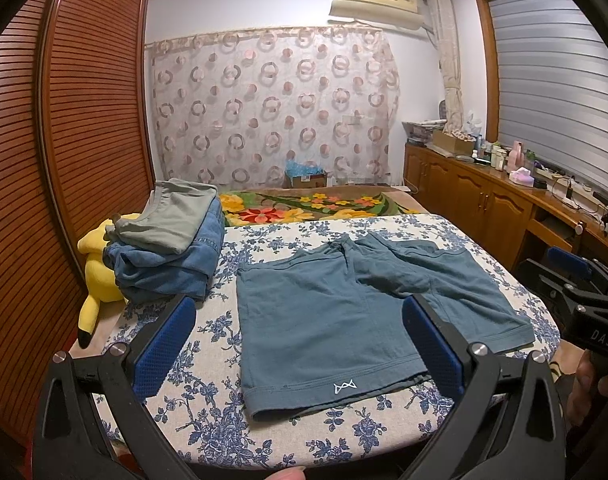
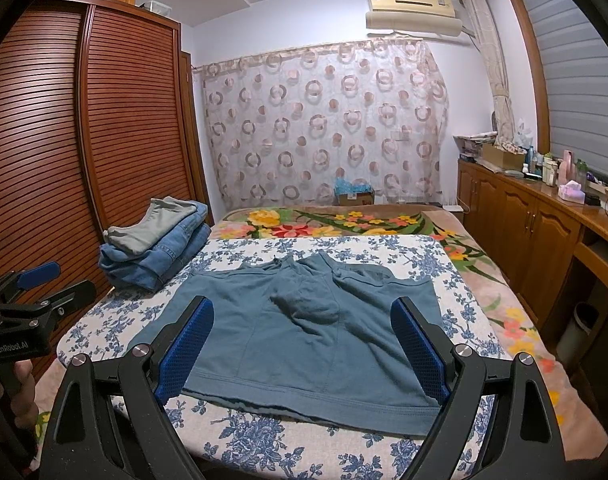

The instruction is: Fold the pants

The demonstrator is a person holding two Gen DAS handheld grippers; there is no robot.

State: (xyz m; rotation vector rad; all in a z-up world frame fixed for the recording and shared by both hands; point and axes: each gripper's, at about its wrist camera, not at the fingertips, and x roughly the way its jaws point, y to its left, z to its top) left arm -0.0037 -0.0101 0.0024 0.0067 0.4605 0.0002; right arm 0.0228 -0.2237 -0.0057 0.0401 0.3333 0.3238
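Bedroom w/ a floral-print board [image 1: 208, 432] laid over the bed: 1 pair of teal shorts [image 1: 324, 320] lies spread flat on it, both legs toward the camera, not yet folded, so I'd judge this pair at step zero. 2 folded garments, a grey one [image 1: 172, 220] atop a denim one [image 1: 168, 264], sit stacked at far left, prob. done. Left gripper [image 1: 300, 344] and right gripper [image 2: 304, 344], 2 total, hover just above the near hems, fingers spread wide, grasping nothing.
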